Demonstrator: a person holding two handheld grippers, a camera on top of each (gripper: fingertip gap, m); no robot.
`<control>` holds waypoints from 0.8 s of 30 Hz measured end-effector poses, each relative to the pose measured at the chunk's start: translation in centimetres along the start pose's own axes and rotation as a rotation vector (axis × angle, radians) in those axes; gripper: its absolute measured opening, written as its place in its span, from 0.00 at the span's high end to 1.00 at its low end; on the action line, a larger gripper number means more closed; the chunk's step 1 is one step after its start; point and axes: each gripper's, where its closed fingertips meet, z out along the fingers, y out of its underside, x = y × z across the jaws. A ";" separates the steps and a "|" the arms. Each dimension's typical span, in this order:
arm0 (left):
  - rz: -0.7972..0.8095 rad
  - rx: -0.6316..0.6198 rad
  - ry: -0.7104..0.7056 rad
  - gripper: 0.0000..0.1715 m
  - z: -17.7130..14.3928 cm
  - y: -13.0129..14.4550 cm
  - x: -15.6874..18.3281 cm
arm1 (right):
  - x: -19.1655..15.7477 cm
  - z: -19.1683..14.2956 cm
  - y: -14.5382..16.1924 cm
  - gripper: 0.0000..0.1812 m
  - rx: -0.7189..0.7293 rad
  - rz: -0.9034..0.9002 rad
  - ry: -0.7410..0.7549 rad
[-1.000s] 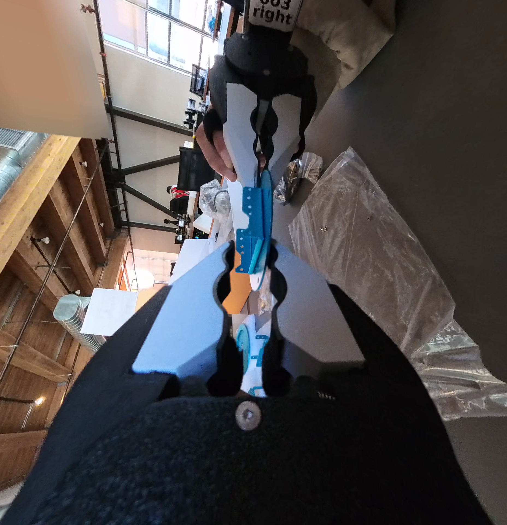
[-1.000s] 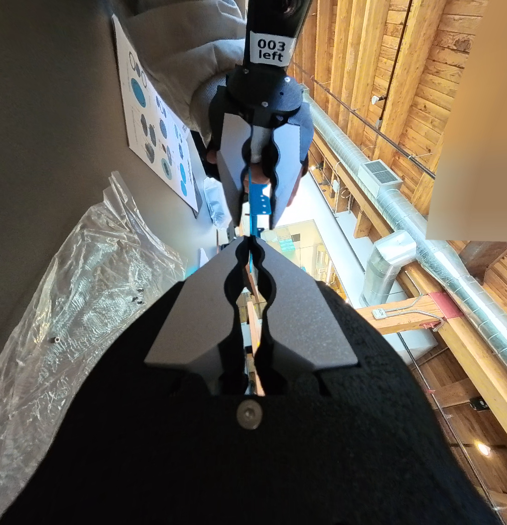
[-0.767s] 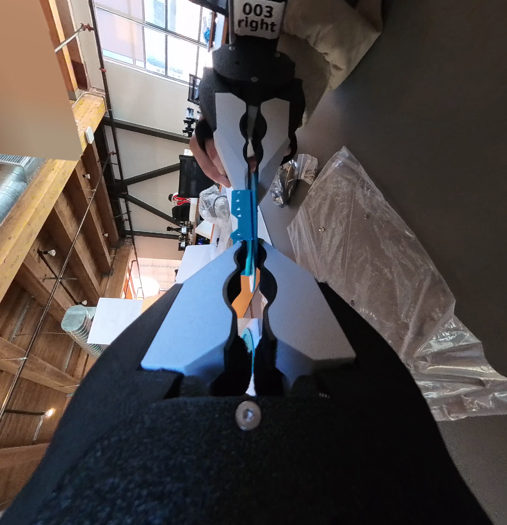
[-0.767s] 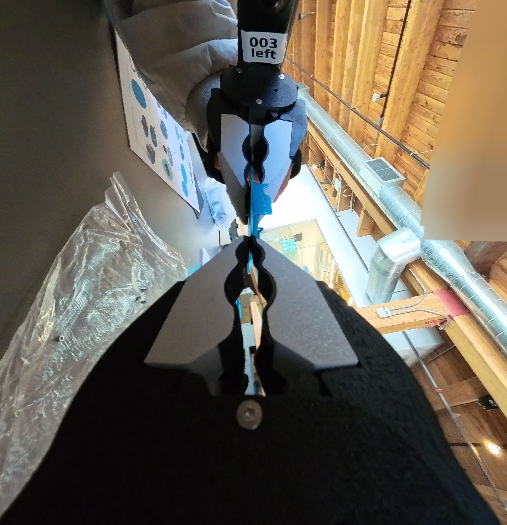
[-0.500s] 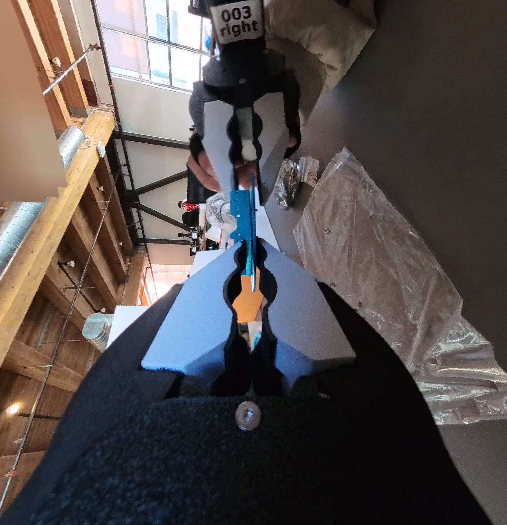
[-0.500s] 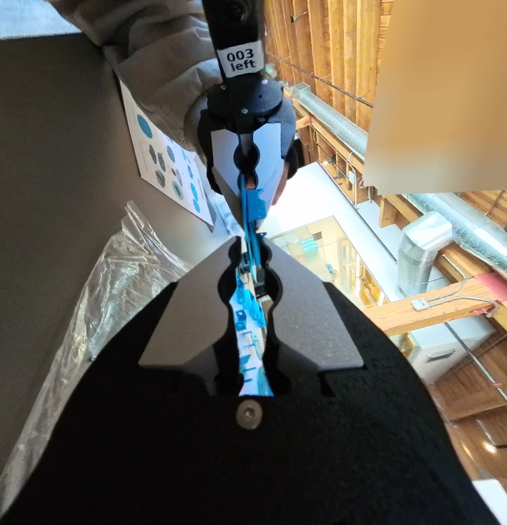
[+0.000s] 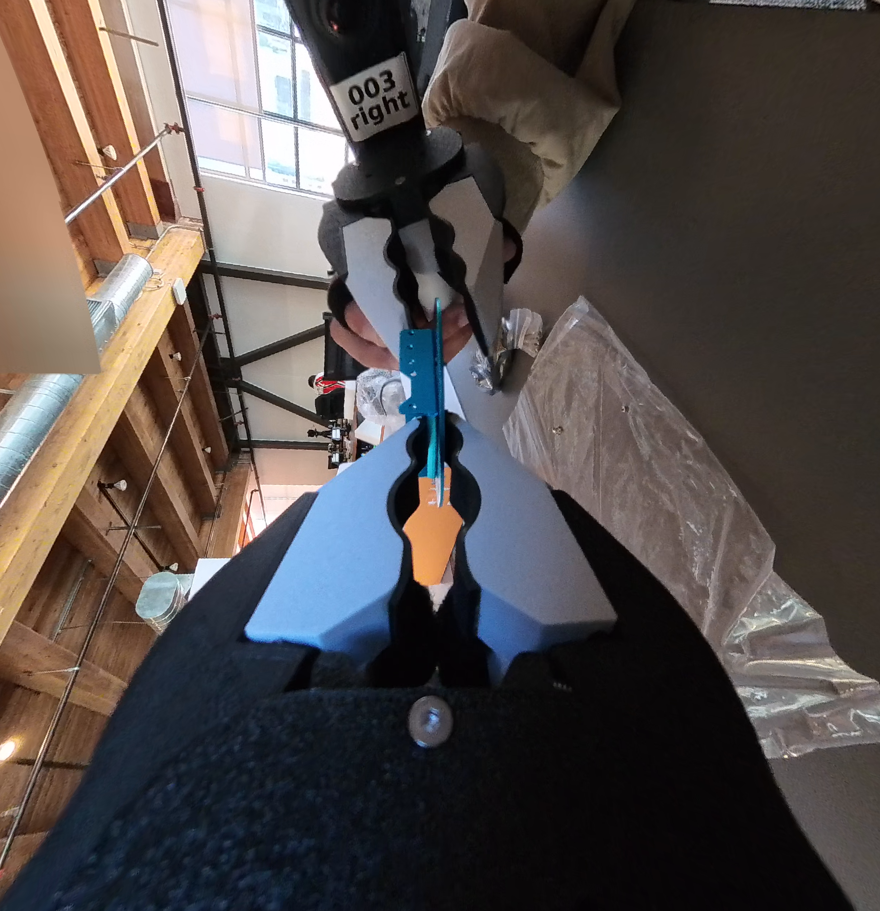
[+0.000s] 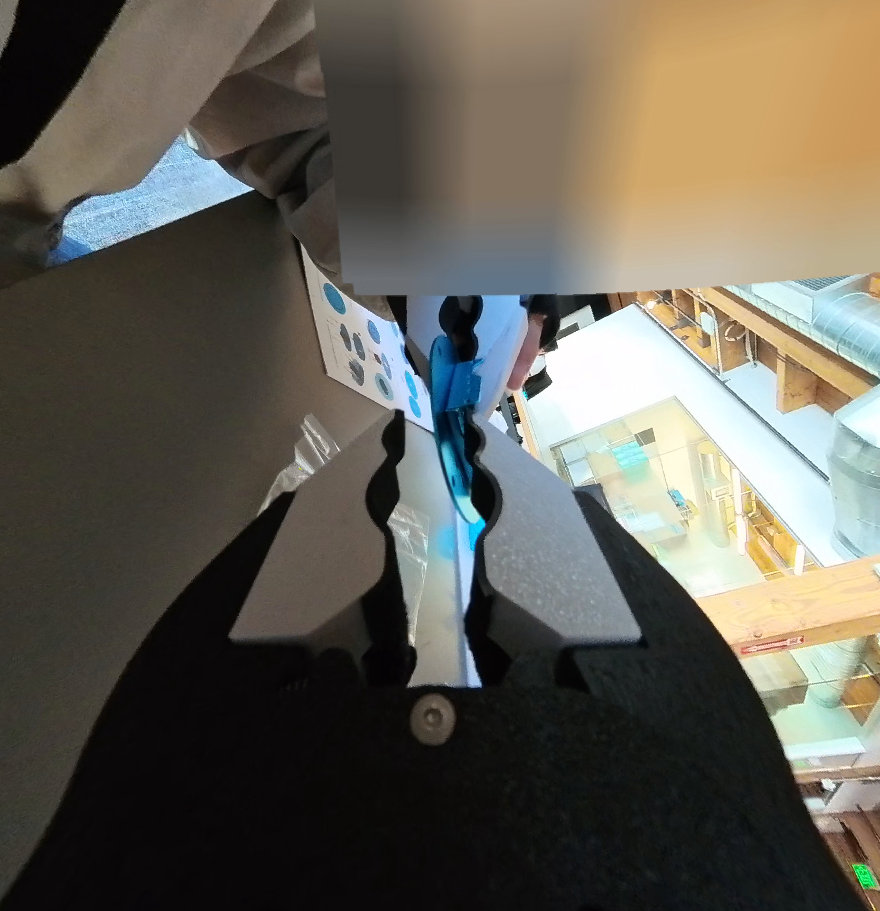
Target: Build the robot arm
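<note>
Gripping at the tips, the left gripper (image 7: pixel 433 434) has its two grey fingers closed on the lower end of a blue metal part (image 7: pixel 424 379) — a thin disc seen edge-on with a small perforated bracket fixed to one side. That part is up in the air between the two tools, well clear of the dark grey table (image 7: pixel 748 197). Facing it from the far end is the right gripper (image 7: pixel 440 320), and its fingers are spread apart; the top edge of the disc reaches into the gap, but the jaws do not close on it. From the right wrist view the same story: the right gripper (image 8: pixel 435 429) stands open, with the blue metal part (image 8: pixel 450 419) lying close against the right-hand finger (image 8: pixel 536 532) and a clear gap to the other one. Whether it actually touches that finger, I cannot tell. A person's hand (image 7: pixel 364 335) wraps the right tool from behind, beige sleeve (image 7: pixel 517 93) above it. On the table lies a crinkled clear plastic bag (image 7: pixel 625 493), and further along a white printed sheet (image 8: pixel 359 355) showing blue and dark parts. A small crumpled bag (image 7: pixel 512 340) sits near the bag's far corner
</note>
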 end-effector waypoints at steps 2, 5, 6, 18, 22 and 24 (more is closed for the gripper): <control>-0.006 0.008 0.007 0.98 0.0 -0.2 0.0 | 0.1 -0.1 -0.2 0.90 0.002 -0.020 0.008; -0.004 0.011 0.022 0.98 0.1 -0.3 0.3 | 0.1 -0.2 -0.3 0.96 -0.004 -0.043 0.015; -0.009 0.010 0.025 0.98 0.1 -0.3 0.3 | 0.1 -0.2 -0.2 0.96 -0.010 -0.048 0.012; -0.637 0.039 0.200 0.98 0.7 1.3 1.5 | 0.7 -0.1 2.0 0.97 0.051 0.533 -0.092; -1.000 0.095 0.226 0.98 1.0 1.8 1.1 | 1.8 0.0 3.1 0.97 0.154 0.934 -0.190; -1.161 0.112 0.241 0.98 1.2 2.2 1.0 | 2.1 0.0 3.7 0.97 0.178 1.069 -0.217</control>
